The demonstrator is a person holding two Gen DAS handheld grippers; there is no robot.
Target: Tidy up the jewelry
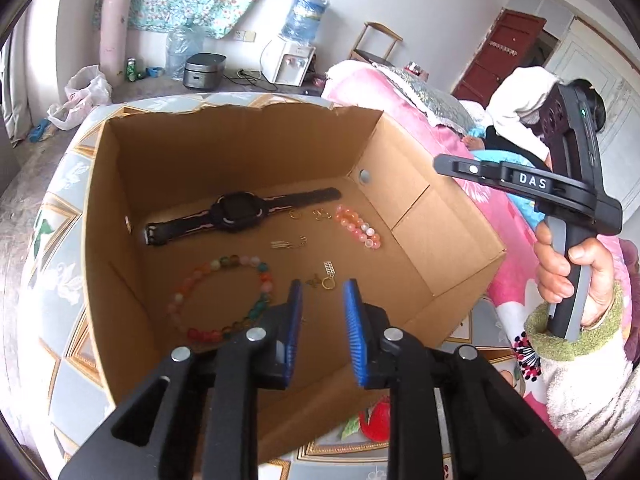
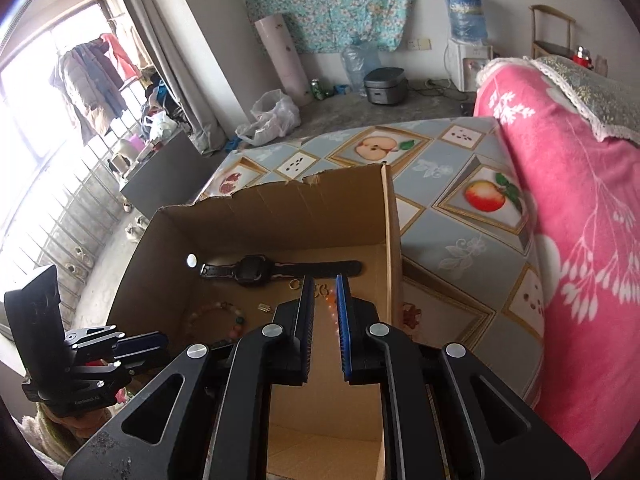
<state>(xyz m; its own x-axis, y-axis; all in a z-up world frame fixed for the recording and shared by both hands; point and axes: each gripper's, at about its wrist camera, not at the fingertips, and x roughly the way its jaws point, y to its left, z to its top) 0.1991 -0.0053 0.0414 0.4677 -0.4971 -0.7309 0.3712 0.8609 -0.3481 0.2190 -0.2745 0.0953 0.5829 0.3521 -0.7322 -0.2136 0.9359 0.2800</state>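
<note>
Here we see the left gripper (image 1: 322, 294) hanging over the near part of the box (image 1: 240, 144), its blue pads parted with nothing between them. Just beyond its tips lies a gold charm (image 1: 326, 278); the multicoloured bracelet (image 1: 222, 296) curls beside and partly under the left finger. Farther in lie a small clasp (image 1: 286, 243), the pink bracelet (image 1: 358, 227) and, by the far wall, the watch (image 1: 240, 216). Our right gripper (image 2: 325, 284) hovers over the same box, jaws slightly apart and empty, the pink beads glimpsed through the gap and the watch just past the tips. The box stands on a fruit-patterned cloth (image 2: 460, 208)
</note>
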